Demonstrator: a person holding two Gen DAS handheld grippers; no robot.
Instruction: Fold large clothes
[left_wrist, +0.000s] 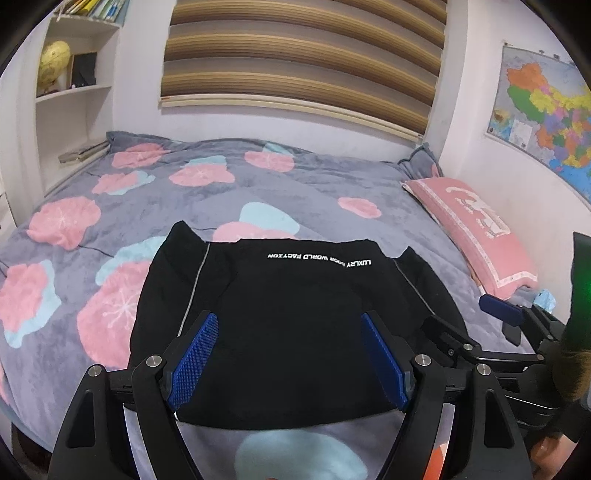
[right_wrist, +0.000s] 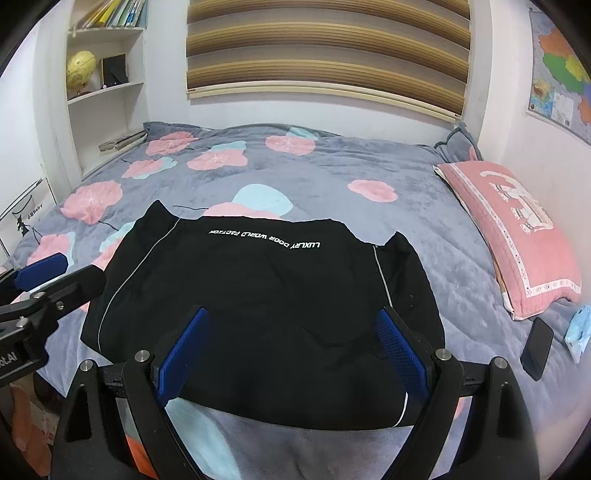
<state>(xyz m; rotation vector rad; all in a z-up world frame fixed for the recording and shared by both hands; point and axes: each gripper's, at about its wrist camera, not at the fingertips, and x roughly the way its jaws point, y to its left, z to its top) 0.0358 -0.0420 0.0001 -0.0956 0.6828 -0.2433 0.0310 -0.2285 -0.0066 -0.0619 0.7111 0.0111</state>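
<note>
Closest to the viewer, the left gripper (left_wrist: 288, 354) hangs just above the near edge of a bed, its two blue-padded fingers (left_wrist: 194, 363) spread wide with nothing between them. The right gripper (right_wrist: 291, 354) hangs beside it in the same way, fingers spread wide and empty; in the left wrist view it shows at the right edge (left_wrist: 491, 325), and in the right wrist view the left gripper shows at the left edge (right_wrist: 37, 291).

Under both grippers lies the black garment (left_wrist: 288, 325), folded into a broad, roughly rectangular bundle on the bedspread near the bed's front edge. It lies flat. A line of white lettering (right_wrist: 264, 238) runs across its far part, upside down from here, and thin pale piping runs down each side. Two small black corners poke up at its far edge.

The grey bedspread (left_wrist: 306, 192) is plush, patterned with pink and pale blue flowers. To the right, a pink pillow (right_wrist: 513, 236) lies against the wall, with a dark phone (right_wrist: 537, 349) on the bedspread just in front of it.

Farther back, a striped brown window blind (right_wrist: 325, 55) hangs above the bed. White shelves on the left hold a yellow globe (right_wrist: 81, 72) and books. A coloured map (left_wrist: 546, 122) is fixed to the right wall.
</note>
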